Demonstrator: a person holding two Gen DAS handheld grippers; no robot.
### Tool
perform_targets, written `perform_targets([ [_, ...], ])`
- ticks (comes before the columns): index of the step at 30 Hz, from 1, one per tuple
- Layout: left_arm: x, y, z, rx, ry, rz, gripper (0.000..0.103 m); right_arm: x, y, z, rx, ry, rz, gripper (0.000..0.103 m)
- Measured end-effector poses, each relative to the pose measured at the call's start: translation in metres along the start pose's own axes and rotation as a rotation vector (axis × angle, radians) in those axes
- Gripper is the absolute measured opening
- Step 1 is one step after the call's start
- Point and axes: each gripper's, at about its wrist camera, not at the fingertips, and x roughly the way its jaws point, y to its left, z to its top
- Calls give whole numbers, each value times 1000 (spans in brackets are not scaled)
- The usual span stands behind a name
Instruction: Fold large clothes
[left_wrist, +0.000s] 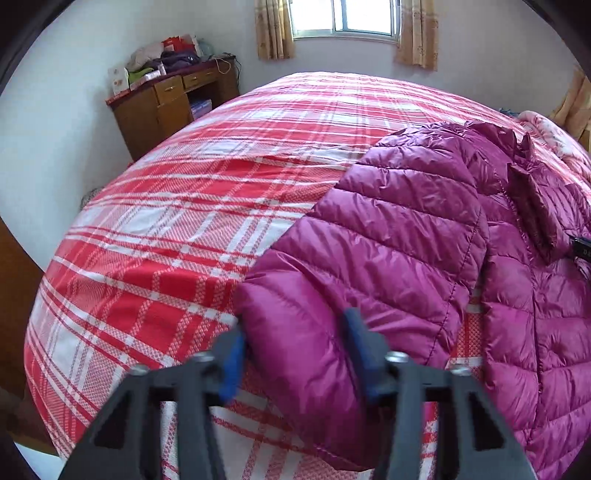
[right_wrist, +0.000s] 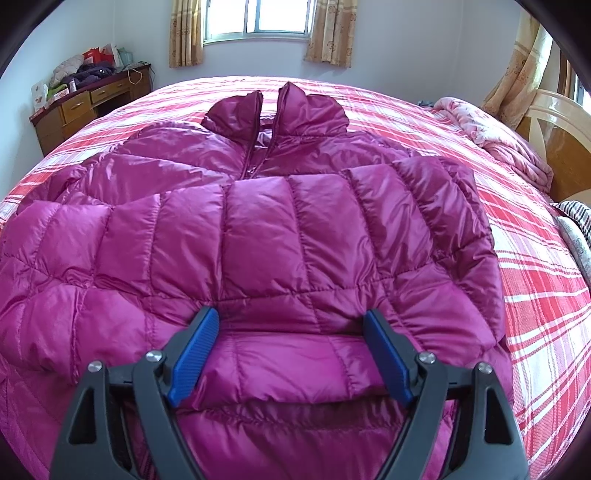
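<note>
Sleeve-folding step: left claw (left_wrist: 295, 332) spread around the down jacket's (right_wrist: 258, 229) cuff at 6 o'clock; right claw (right_wrist: 291, 328) spread over the folded sleeve — next, pinch the cuff and fold it inward.

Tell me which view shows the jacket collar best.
The right wrist view: the collar stands near its middle, both flaps visible. In the left wrist view the collar sits far right, seen from the side and distorted.

I see a magenta quilted jacket (right_wrist: 258, 236) on a red-and-white plaid bedspread (left_wrist: 166, 221); my claws' pads (right_wrist: 194, 354) are blue.
</note>
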Motion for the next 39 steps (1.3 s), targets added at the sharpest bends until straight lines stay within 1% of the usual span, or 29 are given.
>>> perform_targets([
  [1, -3, -2, 3, 17, -14, 17, 22, 0, 0, 0, 0, 0, -2, 84],
  [3, -9, 6, 15, 11, -40, 58, 17, 0, 0, 0, -1, 0, -4, 84],
  [5, -17, 24, 32, -22, -81, 104, 16, -1, -1, 1, 4, 2, 3, 85],
  [7, -25, 39, 47, -45, -108, 102, 16, -4, -4, 1, 9, 3, 19, 85],
  [8, -27, 41, 55, -28, -109, 101, 16, -8, -5, 1, 12, -1, 25, 85],
  [11, -34, 30, 70, 58, -158, 157, 16, -25, -11, -1, 13, -32, 55, 85],
  [13, -36, 23, 82, 94, -189, 197, 15, -41, -17, -2, 10, -67, 73, 85],
  [16, -47, 16, 109, 83, -222, 179, 14, -57, -27, -5, -10, -101, 49, 85],
  [18, -61, 6, 129, 93, -267, 169, 14, -61, -34, -6, -6, -107, 42, 85],
  [21, -86, -21, 155, 143, -343, 154, 14, -63, -44, -13, 6, -107, 26, 85],
  [25, -105, -68, 176, 232, -405, 127, 14, -60, -52, -26, 24, -100, 18, 85],
  [32, -119, -152, 186, 350, -431, 42, 14, -63, -61, -48, 24, -96, -2, 85],
  [34, -121, -175, 186, 381, -434, 13, 14, -61, -66, -52, 38, -91, 7, 85],
  [39, -126, -224, 181, 459, -447, -31, 14, -56, -74, -59, 83, -86, 34, 85],
])
